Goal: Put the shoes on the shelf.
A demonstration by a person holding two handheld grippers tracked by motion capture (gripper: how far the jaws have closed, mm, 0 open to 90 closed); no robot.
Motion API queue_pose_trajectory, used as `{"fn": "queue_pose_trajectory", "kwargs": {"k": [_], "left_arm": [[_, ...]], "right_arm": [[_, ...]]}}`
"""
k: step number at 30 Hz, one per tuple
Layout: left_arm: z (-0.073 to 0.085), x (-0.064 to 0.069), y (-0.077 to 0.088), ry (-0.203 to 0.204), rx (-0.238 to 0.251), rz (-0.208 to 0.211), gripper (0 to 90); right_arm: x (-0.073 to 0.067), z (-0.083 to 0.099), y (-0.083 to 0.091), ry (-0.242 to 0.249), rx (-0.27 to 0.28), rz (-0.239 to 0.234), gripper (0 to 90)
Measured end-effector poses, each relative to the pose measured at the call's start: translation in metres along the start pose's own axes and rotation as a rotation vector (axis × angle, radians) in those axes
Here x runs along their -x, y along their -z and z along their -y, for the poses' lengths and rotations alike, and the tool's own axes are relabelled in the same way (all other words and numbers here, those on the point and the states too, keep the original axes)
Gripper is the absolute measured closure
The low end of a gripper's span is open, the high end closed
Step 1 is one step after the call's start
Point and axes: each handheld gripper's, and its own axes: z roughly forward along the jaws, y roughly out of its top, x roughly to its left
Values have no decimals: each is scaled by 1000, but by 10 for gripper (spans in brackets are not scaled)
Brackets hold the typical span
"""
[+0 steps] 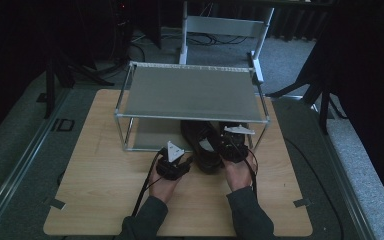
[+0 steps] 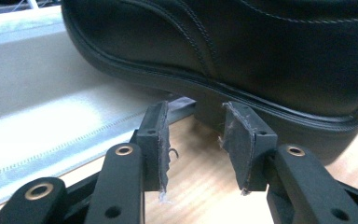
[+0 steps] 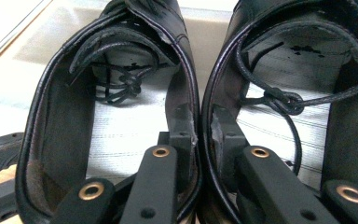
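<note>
Pair of black leather shoes (image 1: 205, 145) at table centre, toes under wire rack (image 1: 192, 92). Right gripper (image 3: 200, 135) pinching both inner collars together. Left gripper (image 2: 193, 140) at 9 o'clock, half-spread, empty, beside sole. Next: slide pair onto lower shelf.

Two black lace-up shoes (image 3: 121, 116) side by side, right gripper (image 3: 204, 135) fingers (image 3: 182, 135) pinching their adjoining inner walls

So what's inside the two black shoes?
Inside both shoes lie pale insoles and loose black laces; one jaw of the right gripper sits in each, pinching their adjoining walls. The toe ends are covered by the uppers.
</note>
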Motion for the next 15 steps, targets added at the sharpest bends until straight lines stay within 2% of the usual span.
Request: {"fn": "queue_pose_trajectory", "kwargs": {"k": [5,8,15], "left_arm": [[2,4,-1,-9,-7,13,611],[4,7,2,-24,-4,16,586],[6,9,0,-29,4,35,492]], "right_arm": [[0,-3,-5,-4,6,9,811],[0,-4,-8,-7,11,15,811],[-1,-4,-15,-42,47,37,810]]}}
